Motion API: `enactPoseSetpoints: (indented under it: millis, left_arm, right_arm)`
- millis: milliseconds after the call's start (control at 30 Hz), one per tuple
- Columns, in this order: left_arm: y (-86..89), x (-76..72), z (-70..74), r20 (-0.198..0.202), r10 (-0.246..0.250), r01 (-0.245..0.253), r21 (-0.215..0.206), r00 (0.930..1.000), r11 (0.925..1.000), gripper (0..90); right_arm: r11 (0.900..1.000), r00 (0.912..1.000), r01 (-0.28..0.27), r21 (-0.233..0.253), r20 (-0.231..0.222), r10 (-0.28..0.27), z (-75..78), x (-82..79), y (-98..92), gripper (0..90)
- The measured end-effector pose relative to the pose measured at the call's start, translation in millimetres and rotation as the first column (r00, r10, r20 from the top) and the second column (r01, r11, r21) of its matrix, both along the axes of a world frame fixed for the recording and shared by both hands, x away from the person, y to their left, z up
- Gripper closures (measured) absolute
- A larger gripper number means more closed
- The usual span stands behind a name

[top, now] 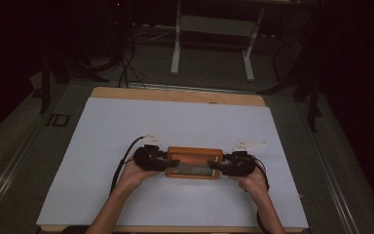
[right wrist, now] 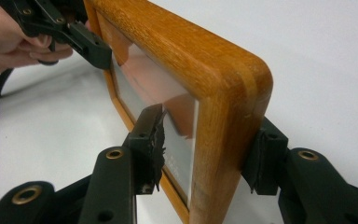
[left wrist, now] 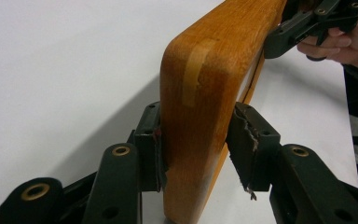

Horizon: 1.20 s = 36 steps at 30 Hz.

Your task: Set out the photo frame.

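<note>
While you look down from the high view, the wooden frame (top: pixel 195 163) lies on the white surface (top: pixel 175 126) near its front edge, your left gripper (top: pixel 171 164) and right gripper (top: pixel 213 165) at its two ends, dark floor and a metal stand (top: pixel 214 44) beyond. Left gripper view: fingers (left wrist: pixel 149 140) clamp the frame's short end. Right gripper view: fingers (right wrist: pixel 150 140) pinch the other end, one over the glass pane (right wrist: pixel 168 126). Squeeze unevenly and the frame may twist loose or the pane crack.

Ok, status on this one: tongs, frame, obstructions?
Left tongs shut on wooden frame, left end. Right tongs shut on right end. White sheet around it bare.
</note>
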<state>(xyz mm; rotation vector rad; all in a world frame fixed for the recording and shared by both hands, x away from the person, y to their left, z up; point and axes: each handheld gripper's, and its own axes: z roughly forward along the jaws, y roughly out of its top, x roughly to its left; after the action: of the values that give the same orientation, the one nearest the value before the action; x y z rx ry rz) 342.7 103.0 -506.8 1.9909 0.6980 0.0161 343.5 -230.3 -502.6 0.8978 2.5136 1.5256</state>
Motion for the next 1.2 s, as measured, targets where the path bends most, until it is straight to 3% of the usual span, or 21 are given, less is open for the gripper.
enactPoseSetpoints:
  millis: [333, 633, 733, 1033, 1200]
  left_arm:
    - [1.0, 5.3, -4.5, -0.034, 0.037, -0.038, -0.031, 0.9987, 0.9988, 58.3]
    - [0.5, 4.6, -3.7, -0.035, 0.039, -0.04, -0.018, 0.9986, 0.999, 57.9]
    - [0.4, 3.0, -2.7, -0.023, 0.039, -0.039, 0.002, 0.999, 0.9992, 57.9]
    - [7.3, 2.5, 1.4, -0.008, 0.075, -0.075, 0.01, 0.9971, 0.9971, 44.3]
    - [17.2, -3.0, 13.5, 0.048, 0.107, -0.108, 0.027, 0.9932, 0.9938, 40.2]
  right_arm:
    - [0.999, 0.9992, 0.037, 0.039, -0.012, -0.037, -6.2, 6.1, 1.4, 50.8]
    - [0.998, 0.999, 0.045, 0.039, -0.006, -0.045, -6.6, 6.2, 2.3, 49.7]
    - [0.998, 0.9985, 0.054, 0.02, 0.003, -0.054, -6.6, 5.6, 2.9, 45.1]
    - [0.996, 0.9956, 0.092, 0.02, 0.016, -0.092, -1.2, 4.3, -7.5, 36.6]
    - [0.996, 0.9947, 0.086, 0.036, 0.054, -0.087, 9.2, 0.1, -16.7, 35.9]
